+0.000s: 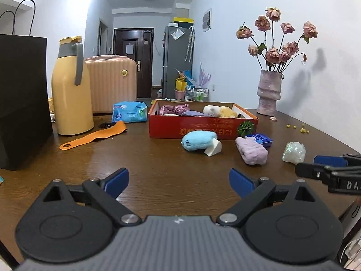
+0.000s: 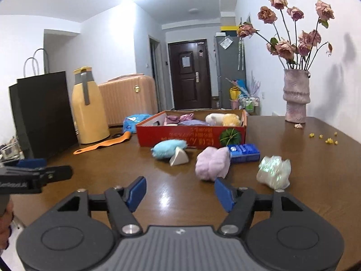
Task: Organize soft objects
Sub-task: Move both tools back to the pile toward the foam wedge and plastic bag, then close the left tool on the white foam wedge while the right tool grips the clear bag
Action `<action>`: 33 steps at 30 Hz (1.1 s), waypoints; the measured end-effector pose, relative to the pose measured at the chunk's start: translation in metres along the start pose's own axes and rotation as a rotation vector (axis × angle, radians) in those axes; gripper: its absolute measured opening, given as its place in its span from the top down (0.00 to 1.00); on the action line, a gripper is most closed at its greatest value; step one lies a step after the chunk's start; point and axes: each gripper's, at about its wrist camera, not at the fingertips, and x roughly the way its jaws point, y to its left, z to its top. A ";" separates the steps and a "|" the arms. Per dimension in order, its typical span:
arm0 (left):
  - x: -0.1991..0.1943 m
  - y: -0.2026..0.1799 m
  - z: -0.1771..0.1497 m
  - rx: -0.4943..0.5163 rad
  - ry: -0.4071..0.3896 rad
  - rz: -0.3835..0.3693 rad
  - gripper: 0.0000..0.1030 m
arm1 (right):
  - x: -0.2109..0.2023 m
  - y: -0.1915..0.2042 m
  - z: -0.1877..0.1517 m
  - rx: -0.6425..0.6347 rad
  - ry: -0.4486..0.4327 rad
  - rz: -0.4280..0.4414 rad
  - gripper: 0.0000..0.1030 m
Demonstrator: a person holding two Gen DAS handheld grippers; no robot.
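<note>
Both the left gripper [image 1: 179, 181] and right gripper [image 2: 180, 193] hover with jaws spread wide and empty above the table [image 1: 158, 162]. The lilac plush [image 2: 212, 166] lies just beyond the right jaws; the red box [image 2: 191, 135] sits farther back.

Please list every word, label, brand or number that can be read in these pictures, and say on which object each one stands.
"DA": white letters, cut by the frame edge, on the right hand-held gripper.
Red box: gold print, upside down, too blurred to read.
Blue packet: label too small to read.
Blue box: print unreadable.
Left hand-held gripper: white lettering too blurred to read.
</note>
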 end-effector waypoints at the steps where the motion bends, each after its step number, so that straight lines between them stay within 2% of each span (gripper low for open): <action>1: 0.002 -0.002 0.000 0.005 0.003 0.003 0.05 | -0.001 -0.002 0.000 -0.001 -0.004 -0.006 0.35; 8: 0.028 -0.019 0.005 0.053 0.037 -0.008 0.05 | 0.012 -0.033 0.005 0.034 0.000 -0.088 0.35; 14: 0.067 -0.029 0.004 0.072 0.108 -0.040 0.05 | 0.042 -0.067 0.016 0.044 0.029 -0.172 0.35; 16: 0.087 -0.031 0.007 0.056 0.141 -0.060 0.06 | 0.055 -0.077 0.021 0.061 0.039 -0.180 0.36; 18: 0.108 -0.031 0.010 0.039 0.173 -0.089 0.09 | 0.069 -0.083 0.024 0.082 0.056 -0.140 0.36; 20: 0.129 -0.033 0.015 0.018 0.190 -0.097 0.19 | 0.084 -0.083 0.026 0.066 0.073 -0.114 0.38; 23: 0.160 -0.035 0.024 -0.007 0.210 -0.112 0.21 | 0.098 -0.081 0.029 0.023 0.061 -0.156 0.40; 27: 0.202 -0.040 0.034 -0.026 0.234 -0.132 0.25 | 0.109 -0.096 0.032 0.027 0.051 -0.220 0.42; 31: 0.241 -0.042 0.042 -0.062 0.264 -0.164 0.25 | 0.125 -0.116 0.030 0.024 0.107 -0.288 0.42; 33: 0.255 -0.043 0.044 -0.072 0.270 -0.161 0.25 | 0.132 -0.125 0.028 0.041 0.135 -0.284 0.42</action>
